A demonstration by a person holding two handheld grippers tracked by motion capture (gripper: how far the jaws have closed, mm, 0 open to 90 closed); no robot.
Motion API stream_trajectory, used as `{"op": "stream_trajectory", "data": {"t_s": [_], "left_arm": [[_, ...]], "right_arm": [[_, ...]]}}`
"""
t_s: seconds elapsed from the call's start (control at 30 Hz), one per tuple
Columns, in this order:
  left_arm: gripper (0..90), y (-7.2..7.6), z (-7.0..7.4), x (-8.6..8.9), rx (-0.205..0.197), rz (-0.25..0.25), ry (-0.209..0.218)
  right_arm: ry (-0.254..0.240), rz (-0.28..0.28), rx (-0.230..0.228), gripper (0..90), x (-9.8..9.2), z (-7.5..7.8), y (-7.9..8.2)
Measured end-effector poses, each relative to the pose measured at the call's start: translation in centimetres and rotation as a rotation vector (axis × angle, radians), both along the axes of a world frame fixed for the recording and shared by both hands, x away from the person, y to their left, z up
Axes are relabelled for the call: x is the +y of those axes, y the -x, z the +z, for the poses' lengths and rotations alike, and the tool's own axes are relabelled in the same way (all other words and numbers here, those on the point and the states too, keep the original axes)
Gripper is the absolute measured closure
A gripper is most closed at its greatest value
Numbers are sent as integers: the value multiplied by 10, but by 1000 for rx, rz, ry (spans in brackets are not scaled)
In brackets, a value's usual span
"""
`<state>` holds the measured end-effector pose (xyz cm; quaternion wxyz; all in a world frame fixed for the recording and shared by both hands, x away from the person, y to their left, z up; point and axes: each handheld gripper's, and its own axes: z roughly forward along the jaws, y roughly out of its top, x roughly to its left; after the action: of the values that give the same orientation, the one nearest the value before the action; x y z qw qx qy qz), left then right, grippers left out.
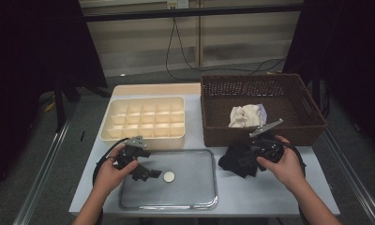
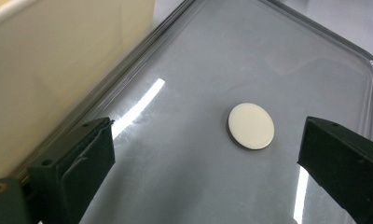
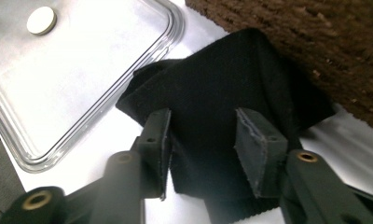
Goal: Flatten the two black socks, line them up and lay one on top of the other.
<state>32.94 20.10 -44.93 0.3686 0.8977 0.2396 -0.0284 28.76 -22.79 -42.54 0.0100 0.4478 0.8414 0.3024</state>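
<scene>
A black cloth [image 1: 233,161] lies bunched on the table in front of the wicker basket [image 1: 263,133]. My right gripper [image 1: 244,157] has its jaws on either side of a fold of the black cloth [image 3: 222,88], and the pads press into it. A small white disc [image 1: 168,176] rests in a shallow clear tray [image 1: 195,187]. My left gripper [image 1: 150,173] hovers over the tray's left part, open, with the disc [image 2: 251,126] lying ahead between its wide-set jaws and touching neither.
A cream box of several compartments [image 1: 143,119] stands behind the tray, close to the left gripper's left jaw. In the brown basket lies a crumpled white cloth [image 1: 244,116]. The basket wall [image 3: 306,32] rises just beyond the black cloth.
</scene>
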Motion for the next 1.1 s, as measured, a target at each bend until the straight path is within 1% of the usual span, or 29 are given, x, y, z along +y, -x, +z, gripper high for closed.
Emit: {"op": "stream_trajectory", "data": {"t_s": [0.03,0.07,0.1,0.13,0.2,0.27,0.3,0.33,0.37,0.4,0.43,0.47,0.5,0.53,0.57,0.6,0.67,0.7,0.73,0.77,0.83,0.87,0.9,0.97,1.03,1.1], "left_arm": [[33,0,1,-1,-18,4,-29],[34,-1,1,-1,0,-9,-12],[34,-1,0,-2,-3,-14,-9],[34,-2,0,-3,-3,-20,-17],[34,-2,-1,-5,2,-12,6],[33,-3,-1,-6,-4,-25,-2],[34,-3,0,-8,3,-21,1],[34,-3,0,-9,-1,-21,-6],[34,-4,0,-9,0,-28,-13],[34,-4,0,-10,6,-32,-14],[34,-5,0,-11,2,-30,-5],[34,-5,-1,-12,-1,-27,2],[33,-6,0,-12,-5,-49,-29],[33,-6,0,-13,-4,-45,-10],[34,-5,0,-14,-5,-46,-14],[34,-5,0,-15,-7,-41,-6],[34,-5,2,-17,-5,-58,-17],[34,-4,1,-18,-7,-49,-4],[33,-5,1,-18,-4,-57,-17],[34,-5,-1,-19,-6,-54,2],[34,-4,-1,-19,-4,-54,-3],[33,-5,-1,-18,-6,-54,-6],[34,-4,-1,-19,-1,-44,3],[34,-4,1,-17,-2,-56,-14],[33,-5,1,-17,-4,-57,-19],[34,-4,0,-18,-1,-50,-10]], "right_arm": [[-3,-1,3,641,0,0,1],[-4,6,5,670,1,-1,2],[-5,10,4,694,1,-2,2],[-6,8,11,738,2,-3,3],[-6,17,18,779,3,-5,4],[-6,17,24,833,4,-7,5],[0,21,29,862,4,-7,6],[-5,23,30,891,4,-8,6],[-6,19,25,900,3,-9,7],[-4,15,32,900,3,-9,8],[-5,19,26,900,2,-10,8],[-11,9,26,900,1,-10,9],[-12,5,32,900,0,-10,10],[-13,6,26,900,-1,-10,11],[-8,1,25,900,-2,-10,12],[-5,0,18,900,-2,-11,12],[-11,-2,17,900,-3,-12,14],[-13,-6,18,900,-3,-12,15],[-27,-9,13,873,-3,-13,15],[-37,-22,12,831,-3,-13,16],[-30,-42,-14,721,-3,-14,15],[-29,-53,-30,699,-3,-14,14],[-36,-59,-31,672,-3,-13,14],[-42,-67,-40,578,-1,-14,12],[-24,-66,-46,532,1,-16,9],[-19,-74,-42,472,4,-18,7]]}}
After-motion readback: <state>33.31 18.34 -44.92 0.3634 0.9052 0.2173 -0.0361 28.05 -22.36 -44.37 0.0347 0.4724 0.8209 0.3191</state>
